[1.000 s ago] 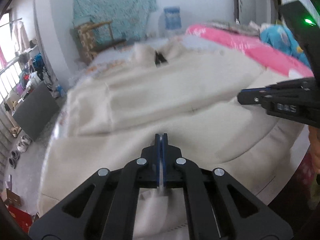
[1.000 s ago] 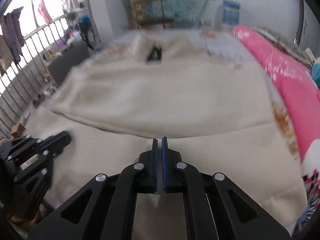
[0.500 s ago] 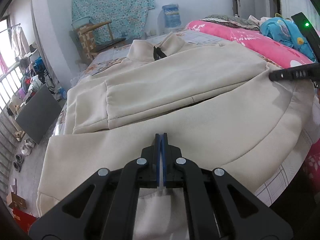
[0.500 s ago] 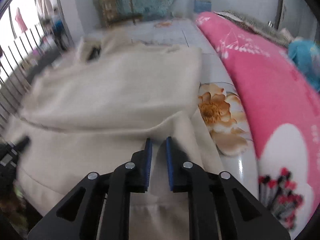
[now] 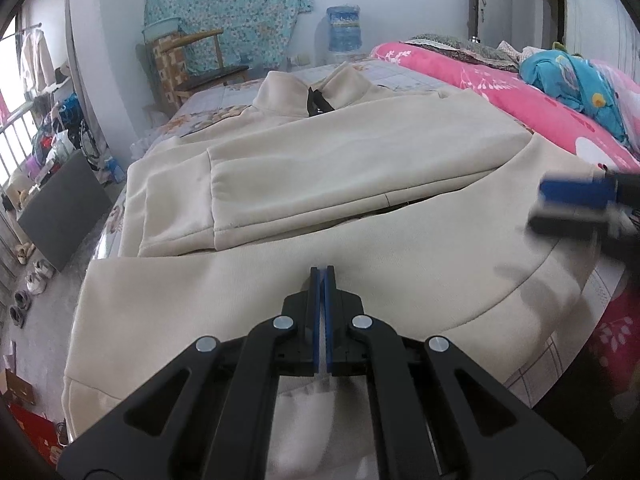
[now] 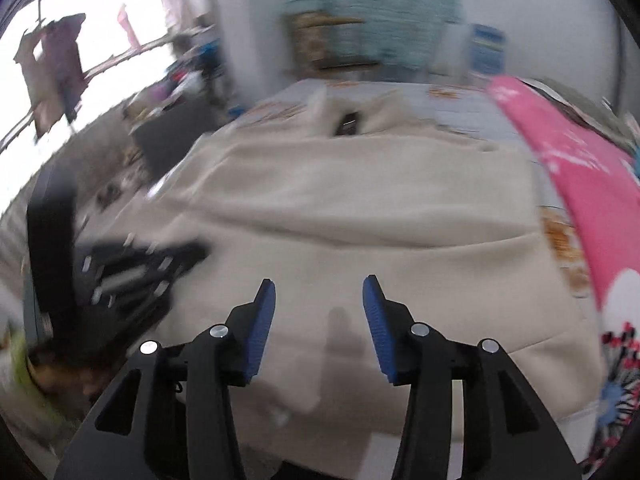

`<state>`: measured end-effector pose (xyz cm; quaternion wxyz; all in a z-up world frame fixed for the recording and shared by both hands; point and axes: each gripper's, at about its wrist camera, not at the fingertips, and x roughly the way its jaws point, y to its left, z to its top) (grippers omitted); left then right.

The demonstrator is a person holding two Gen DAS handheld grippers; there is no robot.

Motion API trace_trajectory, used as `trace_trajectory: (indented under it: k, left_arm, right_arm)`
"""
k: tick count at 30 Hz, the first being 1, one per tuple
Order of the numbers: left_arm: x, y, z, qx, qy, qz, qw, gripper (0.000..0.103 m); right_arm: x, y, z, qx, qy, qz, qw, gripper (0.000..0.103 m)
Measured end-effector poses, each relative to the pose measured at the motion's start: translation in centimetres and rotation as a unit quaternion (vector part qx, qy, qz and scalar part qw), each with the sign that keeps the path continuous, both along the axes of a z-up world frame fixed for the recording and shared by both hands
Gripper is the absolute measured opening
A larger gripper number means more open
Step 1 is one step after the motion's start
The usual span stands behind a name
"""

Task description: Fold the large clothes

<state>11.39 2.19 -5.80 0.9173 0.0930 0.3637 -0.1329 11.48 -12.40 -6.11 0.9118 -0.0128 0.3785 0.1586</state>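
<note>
The large cream fleece jacket [image 5: 320, 184] is lying spread across the bed's floral patterned sheet [image 5: 384, 74], its stand-up collar [image 5: 312, 90] with a black zip pull pointing toward 12 o'clock and a sleeve lying folded across its body. Its lower hem is curving from 7 o'clock round to 3 o'clock in the left wrist view. The left gripper [image 5: 320, 312] is sitting at 6 o'clock with its blue-padded jaws pressed together, and pale fabric is showing just beneath them, so it is pinching the jacket's near edge. The right gripper [image 6: 319, 320] is hovering just above the cream cloth with its jaws spread wide and nothing between them; in the left wrist view it is appearing blurred at 3 o'clock [image 5: 576, 208] over the hem. A long pink flowered quilt [image 5: 520, 92] is lying along the bed from 1 to 3 o'clock, touching the jacket's far side, with a bright blue bundle of cloth [image 5: 572, 76] resting on it. Past the bed at 12 o'clock, a blue water-cooler bottle [image 5: 343, 28] is standing against the wall, its contents too hard to make out, beside a wooden armchair [image 5: 192, 64] under a hanging turquoise patterned cloth [image 5: 228, 12]. At 9 o'clock a dark grey panel [image 5: 60, 208] is leaning near several shoes [image 5: 36, 276] on the grey floor.
</note>
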Motion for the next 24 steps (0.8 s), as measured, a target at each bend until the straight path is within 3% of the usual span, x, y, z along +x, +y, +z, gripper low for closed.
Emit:
trace_trajectory:
  k: [3,8,12,15,17,21,24]
  left_arm:
    - [0.1,0.2,0.0,-0.005,0.007,-0.001,1.0000,0.002]
    - [0.0,0.9,0.4,-0.011,0.022,-0.002,0.9997,0.003]
    - [-0.7,3.3,1.0,-0.016,0.030,0.022,0.9992,0.020]
    - [-1.4,6.7,0.9,-0.022,0.039,0.067,0.9968,0.028]
    - [-1.1,9.5,0.3,-0.044,0.055,0.101,0.9924,0.030]
    - [-0.5,14.4,0.5,-0.145,0.073,0.132,0.9779,0.030]
    - [0.2,16.6,0.7,-0.172,0.069,0.158,0.9700,0.030]
  right_arm:
    - [-0.2,1.2,-2.7,-0.026,0.007,0.006,1.000,0.050]
    - [-0.5,1.2,-2.8,-0.013,-0.014,0.005,1.000,0.051]
    - [-1.1,1.2,-2.9,-0.008,-0.020,0.005,1.000,0.051]
    - [-1.5,1.2,-3.1,-0.005,-0.026,0.003,1.000,0.051]
    - [-1.5,1.0,-3.0,-0.002,-0.027,0.003,1.000,0.051]
    - [-1.5,1.0,-2.9,-0.001,-0.026,0.005,1.000,0.051]
    - [-1.5,1.0,-2.9,0.001,-0.026,0.004,1.000,0.051]
